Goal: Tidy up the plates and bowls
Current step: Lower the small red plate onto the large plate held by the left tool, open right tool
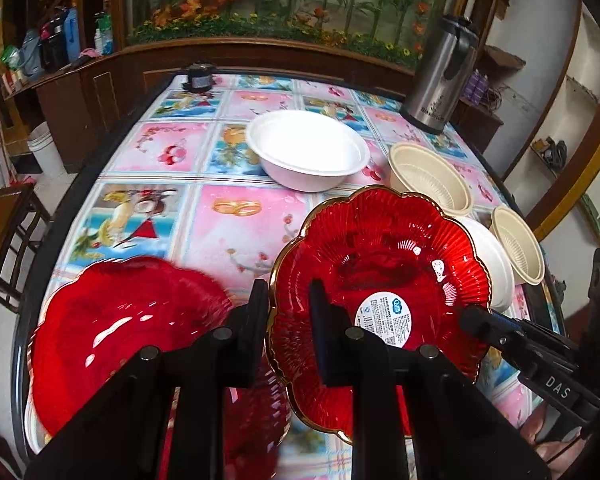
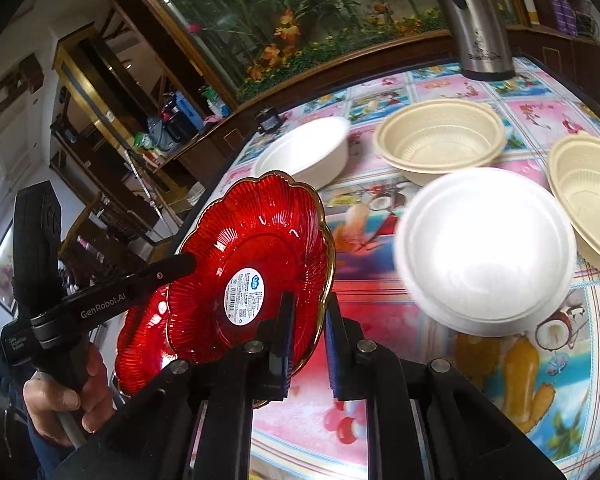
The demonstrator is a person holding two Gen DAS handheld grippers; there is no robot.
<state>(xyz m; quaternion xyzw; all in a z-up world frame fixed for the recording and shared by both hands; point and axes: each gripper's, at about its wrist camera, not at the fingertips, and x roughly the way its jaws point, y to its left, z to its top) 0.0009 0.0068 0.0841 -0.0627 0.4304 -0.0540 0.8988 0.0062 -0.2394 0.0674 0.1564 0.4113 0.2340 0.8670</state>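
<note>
Both hand-held grippers pinch the same red plate [image 1: 379, 280] by opposite edges. Left hand-held gripper [image 1: 288, 328], low centre of the left wrist frame, has its jaws nearly together on the plate's near-left rim, one finger in front of the scalloped edge and one behind it. Right hand-held gripper [image 2: 308, 340], low centre of the right wrist frame, is likewise clamped on the gold-trimmed rim, and its tip also shows at the right edge of the left view, touching the plate's far side.

The plate is off the surface [image 1: 220, 216] and tilted steeply, its underside with the white barcode sticker [image 1: 387, 320] turned toward both cameras and its top edge leaning away, toward the upper part of each frame. It is round, so it has no long axis.

A second red plate [image 1: 132, 320] lies flat at the lower left of the left view, blurred. Beyond, on the patterned cloth, stand a white bowl [image 1: 307, 152] at centre, a beige bowl [image 1: 431, 180] to its right, and at the right edge another white bowl [image 1: 495, 264] beside a second beige bowl [image 1: 519, 248]. A steel flask [image 1: 443, 76] stands at the upper right.

In the right view a hand [image 2: 60, 400] at the lower left grasps the left tool's handle, gripper angled downward.
</note>
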